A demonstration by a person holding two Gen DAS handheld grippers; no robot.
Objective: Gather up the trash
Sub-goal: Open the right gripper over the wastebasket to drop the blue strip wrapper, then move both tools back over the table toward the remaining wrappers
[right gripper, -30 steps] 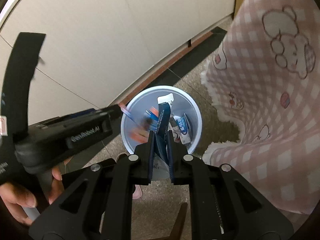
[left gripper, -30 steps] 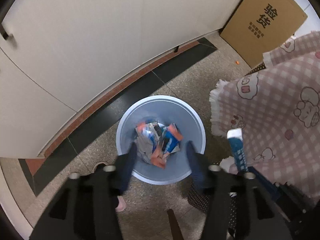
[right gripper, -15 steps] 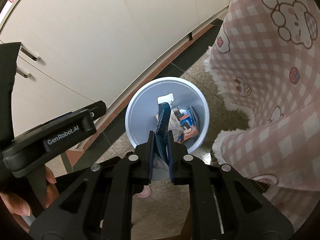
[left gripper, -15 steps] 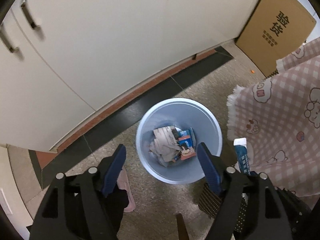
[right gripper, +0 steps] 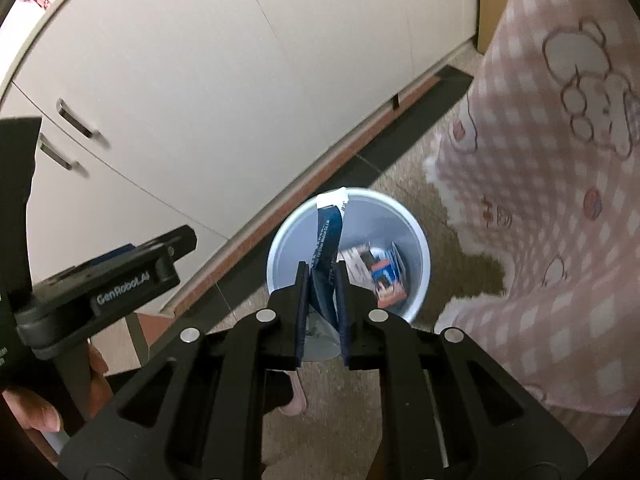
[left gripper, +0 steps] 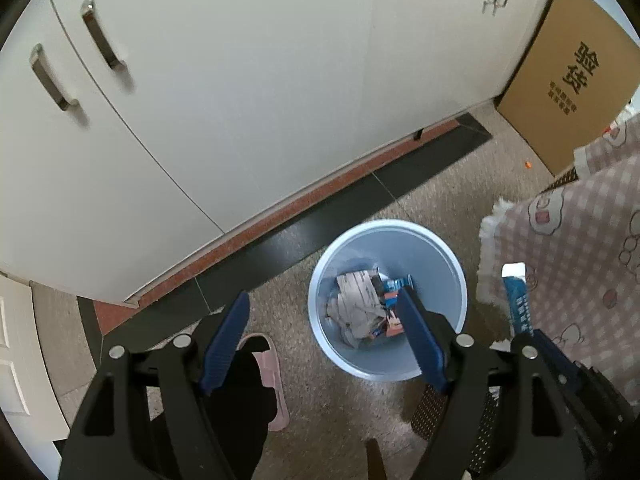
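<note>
Your left gripper hangs over the floor just left of the light-blue bin, jaws spread wide and empty; the right blue finger overlaps the bin's mouth in view. Left figure has climbed but the last step is small, so read it as open, nothing between the pads.

Your right gripper is clamped on a dark-blue wrapper with a white torn end, jaws nearly together with the wrapper pinched between them. The wrapper stands up out of the jaws, directly above the bin opening, not yet released.

Bin contents: crumpled grey paper and blue-orange packets at the bottom.

The bin sits on speckled floor in front of white cabinets. Pink checked cloth hangs just right of it. Cardboard box leans at far right. A pink slipper shows beneath the left gripper.
</note>
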